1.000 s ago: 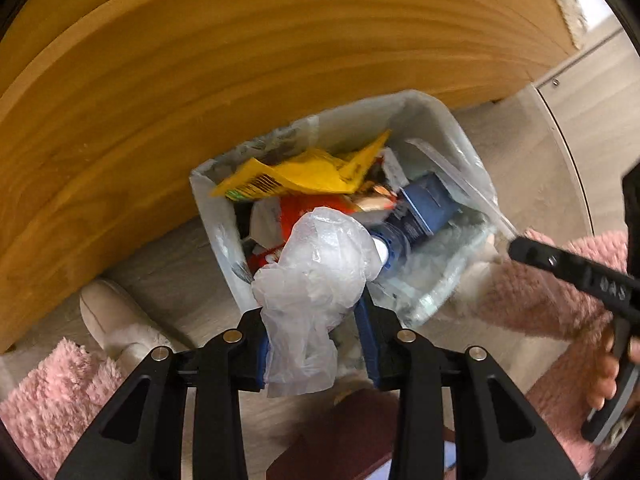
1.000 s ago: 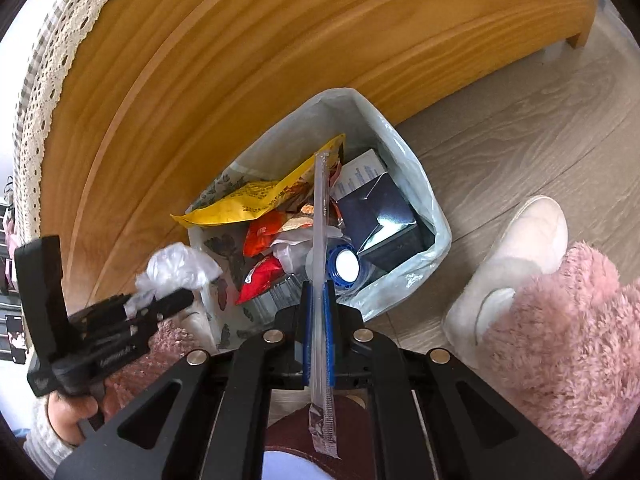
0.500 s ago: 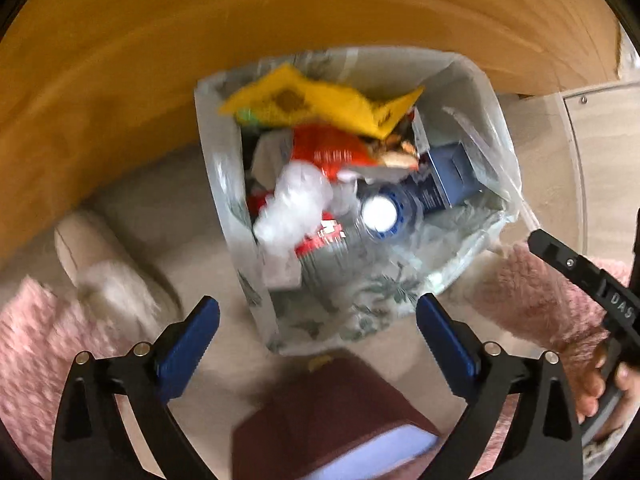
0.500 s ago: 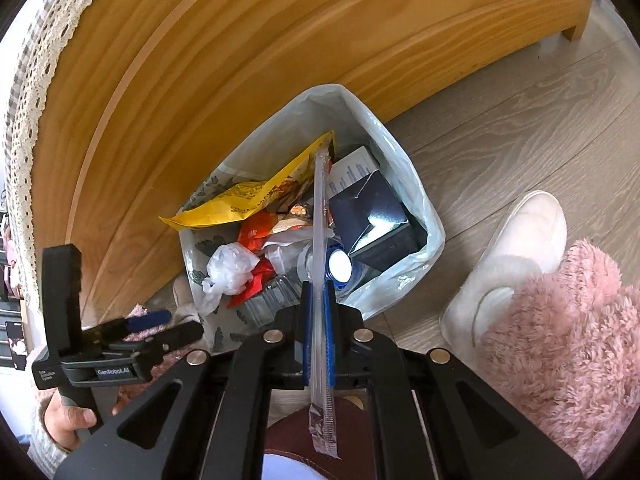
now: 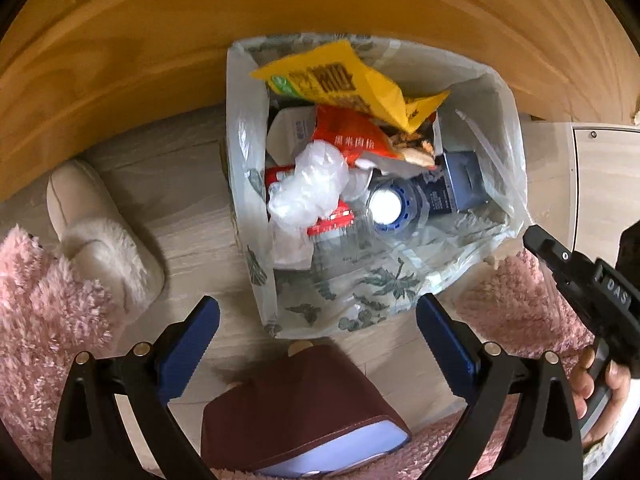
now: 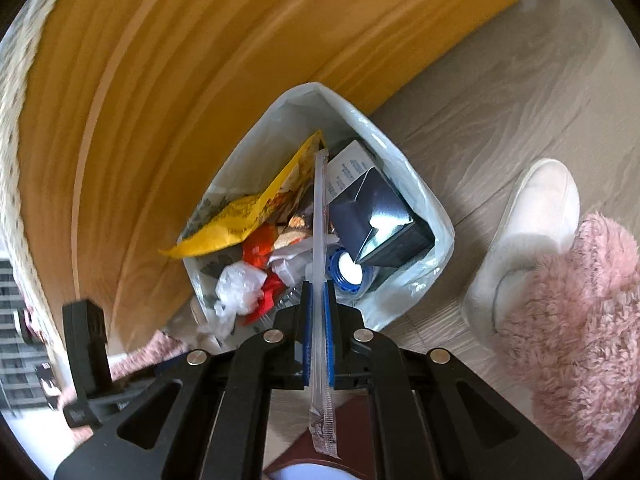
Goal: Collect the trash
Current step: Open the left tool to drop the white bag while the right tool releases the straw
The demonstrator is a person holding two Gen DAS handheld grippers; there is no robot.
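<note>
A: The lined bin [image 5: 248, 184] by the wooden bed frame [image 5: 160, 40]?
B: Full; the crumpled clear plastic [image 5: 308, 188] lies inside. Left gripper [image 5: 318, 344] above it, jaws just spread wide, empty. Right gripper [image 6: 316, 312] pinches a clear straw wrapper [image 6: 319, 240]

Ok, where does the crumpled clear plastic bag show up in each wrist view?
Left wrist: the crumpled clear plastic bag lies in the lined bin, centre of frame, left of the white bottle cap.
Right wrist: it sits lower left of centre, at the bin's near-left edge, left of the clear wrapper strip.
Shared landmark: the yellow snack packet on top of the trash.
</note>
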